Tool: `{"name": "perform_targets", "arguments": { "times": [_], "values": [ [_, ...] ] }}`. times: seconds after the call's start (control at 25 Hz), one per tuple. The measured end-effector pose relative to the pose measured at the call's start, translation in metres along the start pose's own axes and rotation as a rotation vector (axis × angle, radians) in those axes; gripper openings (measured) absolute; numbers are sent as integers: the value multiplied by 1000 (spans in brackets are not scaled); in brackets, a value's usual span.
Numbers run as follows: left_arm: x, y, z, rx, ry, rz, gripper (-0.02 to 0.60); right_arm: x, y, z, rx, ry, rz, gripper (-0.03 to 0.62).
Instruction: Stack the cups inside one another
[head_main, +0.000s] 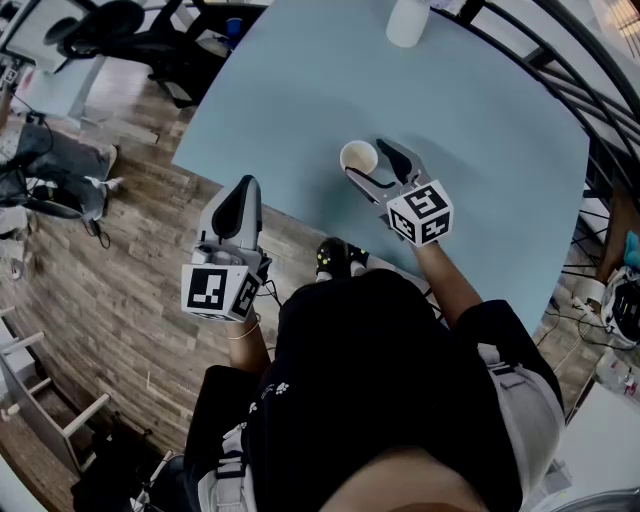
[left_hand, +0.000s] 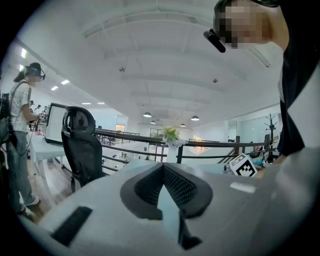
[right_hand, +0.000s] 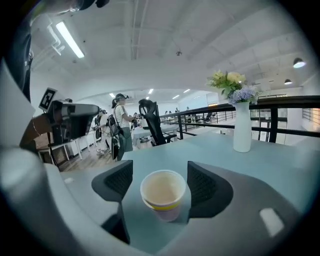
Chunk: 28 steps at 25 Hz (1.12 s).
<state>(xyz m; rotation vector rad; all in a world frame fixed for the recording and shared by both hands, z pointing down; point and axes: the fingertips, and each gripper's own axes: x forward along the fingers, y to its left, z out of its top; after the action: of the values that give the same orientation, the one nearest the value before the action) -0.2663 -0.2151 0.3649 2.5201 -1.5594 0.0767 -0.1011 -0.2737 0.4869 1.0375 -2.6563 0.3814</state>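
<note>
Head view, cup: the cup (head_main: 358, 156) stands upright on the table (head_main: 480, 120), toward its near left edge, far from the vase (head_main: 407, 20).
Head view, right gripper: the right gripper (head_main: 366, 161) is at the cup, jaws spread on both sides of it.
Head view, left gripper: the left gripper (head_main: 243, 190) is left of the table, over the floor, jaws together.
Left gripper view, state: the left gripper (left_hand: 163, 167) is closed and holds nothing.
Right gripper view, state: the right gripper (right_hand: 160, 175) is wide open; the cup (right_hand: 162, 194) stands between the pads, and I see a gap on each side.
Right gripper view, stack: the yellow band may mean nested cups; I cannot tell.
Risk, knocking: a jaw moved sideways could catch the cup and tip it.
Risk, closing: I think a hard squeeze would dent the thin wall.
Risk, sliding: one pad touching first could push the cup toward the table's edge.
</note>
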Motion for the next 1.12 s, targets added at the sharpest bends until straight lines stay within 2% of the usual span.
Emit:
{"name": "perform_targets", "arguments": {
  "times": [0.16, 0.4, 0.68, 1.12],
  "values": [
    [4, -2, 0, 0, 1, -12, -17, -13, 2, 20, 39, -80, -2, 298],
    [16, -12, 5, 6, -16, -56, -17, -35, -2, 46, 50, -190, -26, 168],
    [31, -24, 4, 14, 6, -94, -17, -62, -8, 65, 62, -288, -47, 14],
    [55, -53, 1, 35, 25, -177, -17, -96, -25, 71, 63, -323, -105, 9]
  ]
}}
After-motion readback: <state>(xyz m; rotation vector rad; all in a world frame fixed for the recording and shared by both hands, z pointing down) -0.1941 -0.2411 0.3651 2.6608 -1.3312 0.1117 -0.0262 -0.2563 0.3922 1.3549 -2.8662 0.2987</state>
